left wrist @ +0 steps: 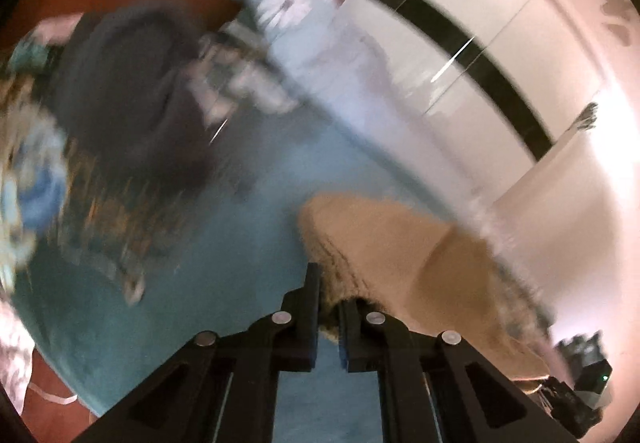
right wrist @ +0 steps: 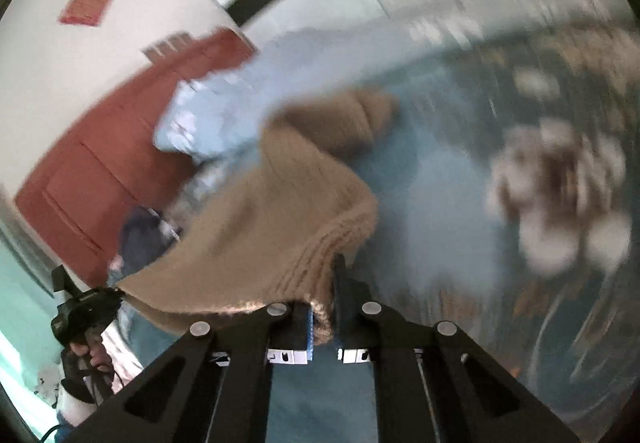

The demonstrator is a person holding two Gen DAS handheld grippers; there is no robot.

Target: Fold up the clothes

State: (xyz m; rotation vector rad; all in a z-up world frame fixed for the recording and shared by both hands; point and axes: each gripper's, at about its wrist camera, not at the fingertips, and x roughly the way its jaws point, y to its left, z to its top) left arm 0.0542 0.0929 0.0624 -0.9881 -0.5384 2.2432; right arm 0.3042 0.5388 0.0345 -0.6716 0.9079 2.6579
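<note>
I have a claw in each hand, and both are pinching the same tan knitted sweater (right wrist: 280, 211). My right claw (right wrist: 322, 317) is shut on the ribbed edge of it. You can see the thick wool squeezed between the two black fingers. My left claw (left wrist: 330, 307) is shut on another part of the edge, and the wool bunches up right at its tips.

The sweater is up in the air, hanging between my two claws. In the right view it spreads away toward 11 o'clock, and a sleeve sticks out near 12 o'clock. At 8 o'clock in that view I can see my other hand gripping its handle, with the sweater's far corner touching it.

Under the sweater is a blue bedspread (left wrist: 224, 283) with a flower pattern. A pile of other clothes (left wrist: 132, 91) sits on it at 10 o'clock in the left view. A dark one lies on top, and they look all mixed up. A pale blue pillow (left wrist: 288, 3) is at 12 o'clock. The pictures are very blurry, so I cannot tell more.

I think the folding has only just started. The sweater is lifted but not laid flat, and I see no fold in it. The pile looks like it is not folded either.
</note>
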